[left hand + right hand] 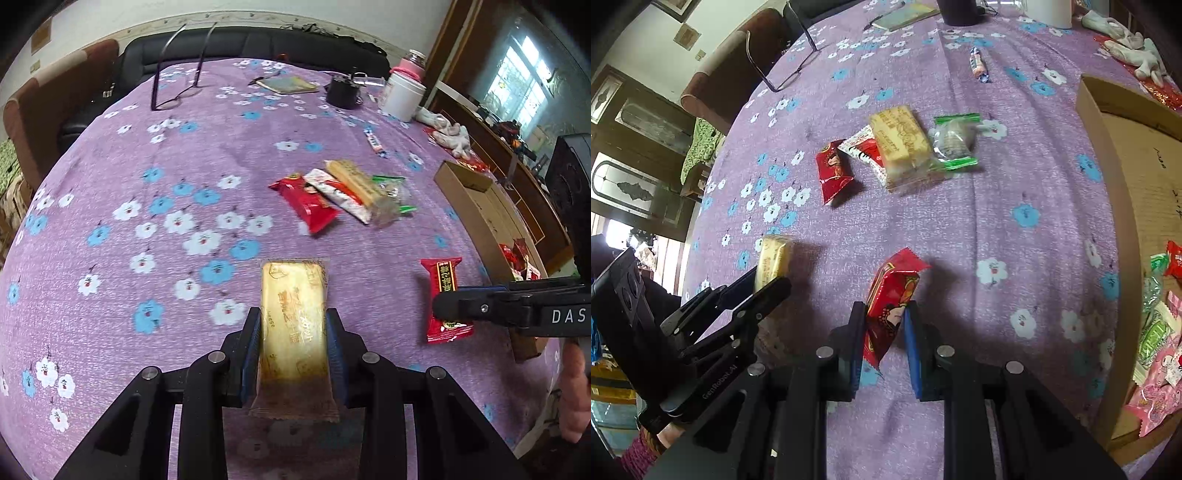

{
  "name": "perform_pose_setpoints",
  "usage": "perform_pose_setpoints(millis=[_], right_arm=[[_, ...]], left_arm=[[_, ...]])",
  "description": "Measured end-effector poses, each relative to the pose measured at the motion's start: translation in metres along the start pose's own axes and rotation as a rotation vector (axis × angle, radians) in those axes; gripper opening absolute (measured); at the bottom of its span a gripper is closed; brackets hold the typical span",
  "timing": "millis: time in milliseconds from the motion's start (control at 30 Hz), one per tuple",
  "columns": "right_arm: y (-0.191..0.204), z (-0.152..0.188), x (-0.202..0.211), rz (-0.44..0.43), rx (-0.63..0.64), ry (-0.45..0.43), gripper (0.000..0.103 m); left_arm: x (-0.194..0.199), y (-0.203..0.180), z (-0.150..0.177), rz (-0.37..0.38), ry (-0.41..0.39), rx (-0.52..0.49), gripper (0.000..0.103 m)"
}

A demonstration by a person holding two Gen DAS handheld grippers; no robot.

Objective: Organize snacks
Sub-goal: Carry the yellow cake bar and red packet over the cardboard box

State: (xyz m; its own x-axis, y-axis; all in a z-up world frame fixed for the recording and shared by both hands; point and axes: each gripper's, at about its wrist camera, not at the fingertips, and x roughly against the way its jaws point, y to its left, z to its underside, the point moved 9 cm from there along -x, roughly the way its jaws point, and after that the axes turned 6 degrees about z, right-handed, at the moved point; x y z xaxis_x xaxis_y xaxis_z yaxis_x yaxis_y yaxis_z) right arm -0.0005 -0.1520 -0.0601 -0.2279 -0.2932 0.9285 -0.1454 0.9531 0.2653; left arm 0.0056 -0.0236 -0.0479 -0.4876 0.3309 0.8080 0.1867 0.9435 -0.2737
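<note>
My left gripper [293, 325] is shut on a yellow wafer packet [293, 314], held above the purple flowered tablecloth [147, 221]. In the right wrist view the same left gripper [768, 282] and yellow wafer packet [772, 260] appear at the left. My right gripper [884, 314] is shut on a red snack packet [892, 291]; in the left wrist view the red snack packet [445, 295] hangs from the right gripper [443, 306]. A pile of snacks lies mid-table: a red packet [833, 170], a red-and-white packet [866, 147], a yellow wafer [901, 136] and a green-ended candy [955, 140].
An open cardboard box [1108, 155] at the right holds several snacks [1160, 332]. A small candy roll [979, 64], eyeglasses [783, 62], a notebook [905, 14], a dark cup [343, 90], a white jar [402, 94] and cloth gloves [450, 133] lie further back.
</note>
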Motion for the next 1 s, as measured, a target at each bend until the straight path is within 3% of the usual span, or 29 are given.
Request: perform_pose_setpoints(millis=[1000], right_arm=[[-0.037,0.005,0.038,-0.025,0.007,-0.063,0.020]], left_arm=[[0.004,-0.070,-0.016,-0.049,-0.046,-0.132,0.035]])
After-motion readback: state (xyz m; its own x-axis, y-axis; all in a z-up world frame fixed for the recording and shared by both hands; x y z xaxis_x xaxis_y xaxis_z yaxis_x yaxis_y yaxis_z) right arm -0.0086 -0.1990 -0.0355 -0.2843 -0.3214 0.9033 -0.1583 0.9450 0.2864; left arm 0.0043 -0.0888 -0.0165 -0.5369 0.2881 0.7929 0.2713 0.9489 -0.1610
